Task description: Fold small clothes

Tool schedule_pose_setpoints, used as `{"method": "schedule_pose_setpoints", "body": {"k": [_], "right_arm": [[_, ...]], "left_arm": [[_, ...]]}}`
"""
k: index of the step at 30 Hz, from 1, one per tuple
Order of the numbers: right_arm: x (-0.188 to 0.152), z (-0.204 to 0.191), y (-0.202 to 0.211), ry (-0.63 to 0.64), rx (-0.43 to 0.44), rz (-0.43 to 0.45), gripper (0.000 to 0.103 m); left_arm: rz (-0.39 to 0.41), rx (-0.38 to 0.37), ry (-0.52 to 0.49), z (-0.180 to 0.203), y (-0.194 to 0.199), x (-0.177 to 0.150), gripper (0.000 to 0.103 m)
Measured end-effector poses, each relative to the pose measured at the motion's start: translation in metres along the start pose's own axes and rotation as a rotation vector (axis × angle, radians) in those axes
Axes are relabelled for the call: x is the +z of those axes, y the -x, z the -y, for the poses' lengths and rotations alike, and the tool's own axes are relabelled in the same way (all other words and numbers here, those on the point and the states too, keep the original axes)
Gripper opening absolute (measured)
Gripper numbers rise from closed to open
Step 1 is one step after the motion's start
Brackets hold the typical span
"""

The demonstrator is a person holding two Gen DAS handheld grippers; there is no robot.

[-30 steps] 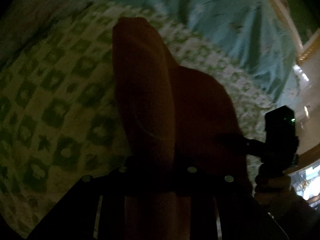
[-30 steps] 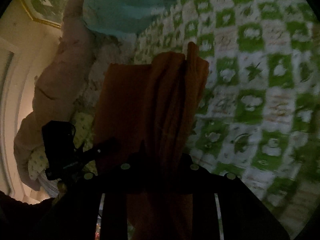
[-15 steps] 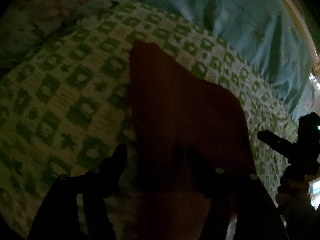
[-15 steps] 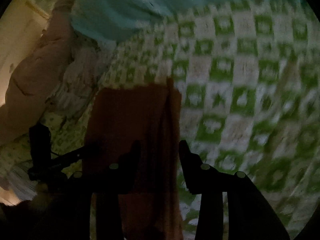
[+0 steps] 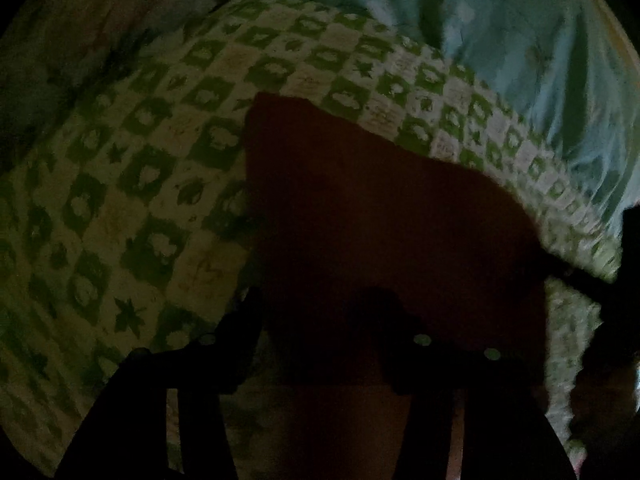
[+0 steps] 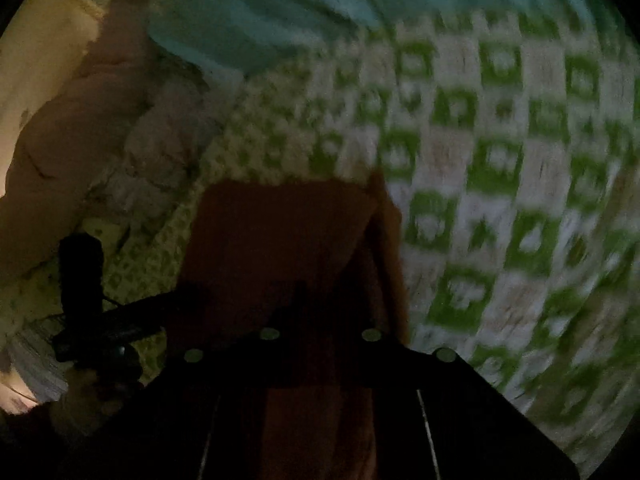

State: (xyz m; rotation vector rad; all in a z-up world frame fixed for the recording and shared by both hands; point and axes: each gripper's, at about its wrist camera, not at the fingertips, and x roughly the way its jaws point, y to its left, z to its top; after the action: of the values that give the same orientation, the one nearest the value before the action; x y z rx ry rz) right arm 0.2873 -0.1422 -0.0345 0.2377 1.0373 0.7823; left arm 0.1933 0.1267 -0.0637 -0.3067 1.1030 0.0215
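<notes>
Since a second earlier my left tool (image 5: 316,304) had let go of the orange garment (image 5: 384,216): its two fingers stood apart, one off the cloth's left edge over the bedspread (image 5: 132,184), one over the cloth, and they were closing without pressing on it. My right tool (image 6: 304,300) had closed up; its jaws looked together over the near edge of the garment (image 6: 280,232), though in the dark I could not tell whether they pinched fabric.

I counted one garment, lying mostly flat ahead of both tools, and one teal sheet (image 5: 500,40) beyond it. Left of the left tool and right of the right tool, the checked bedspread (image 6: 500,200) lay open.
</notes>
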Motion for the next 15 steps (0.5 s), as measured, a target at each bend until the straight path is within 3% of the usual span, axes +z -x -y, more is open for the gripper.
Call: {"method": "schedule_pose_setpoints", "body": {"k": [5, 7, 11, 15], "right_arm": [[0.003, 0.015, -0.03, 0.004, -0.074, -0.067, 0.01], [-0.004, 0.024, -0.04, -0.035, -0.056, -0.099, 0.011], [-0.011, 0.022, -0.015, -0.082, -0.014, -0.047, 0.016], [-0.034, 0.023, 0.025, -0.087, 0.037, -0.018, 0.022]], "left_arm": [[-0.018, 0.08, -0.036, 0.008, -0.021, 0.003, 0.054], [-0.018, 0.078, -0.035, 0.007, -0.02, 0.003, 0.054], [-0.021, 0.053, -0.025, 0.002, -0.003, -0.006, 0.054], [-0.023, 0.018, -0.04, -0.005, 0.027, -0.037, 0.055]]}}
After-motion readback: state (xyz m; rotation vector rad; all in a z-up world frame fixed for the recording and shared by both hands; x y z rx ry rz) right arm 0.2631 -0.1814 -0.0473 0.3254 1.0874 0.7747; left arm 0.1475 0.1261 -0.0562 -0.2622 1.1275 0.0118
